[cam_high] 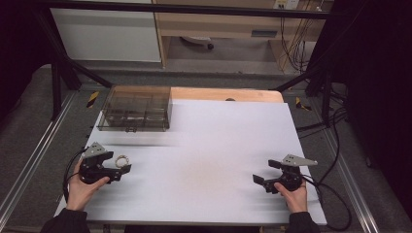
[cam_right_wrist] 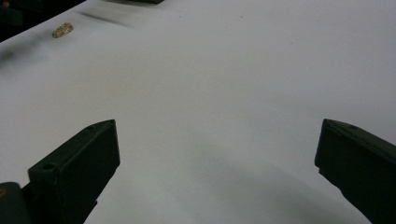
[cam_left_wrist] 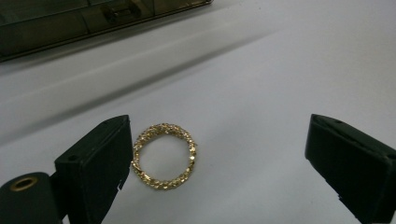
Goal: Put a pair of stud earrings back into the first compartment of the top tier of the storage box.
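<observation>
A small gold ring-shaped bracelet [cam_left_wrist: 163,155] lies flat on the white table sheet. In the high view it is a pale loop [cam_high: 122,159] near the left edge. My left gripper [cam_high: 121,169] [cam_left_wrist: 217,168] is open right over it. The bracelet lies between the jaws, close against the left one, and nothing grips it. My right gripper [cam_high: 266,172] [cam_right_wrist: 217,168] is open near the table's front right, with bare sheet between its jaws. From the right gripper view the bracelet [cam_right_wrist: 62,30] is a small gold shape far off at the upper left.
A smoky clear plastic compartment box [cam_high: 136,108] [cam_left_wrist: 42,25] with a front latch stands at the back left of the table. The white sheet [cam_high: 218,145] covers most of the wooden tabletop [cam_high: 223,93]. Black cables [cam_high: 335,194] trail off at the right.
</observation>
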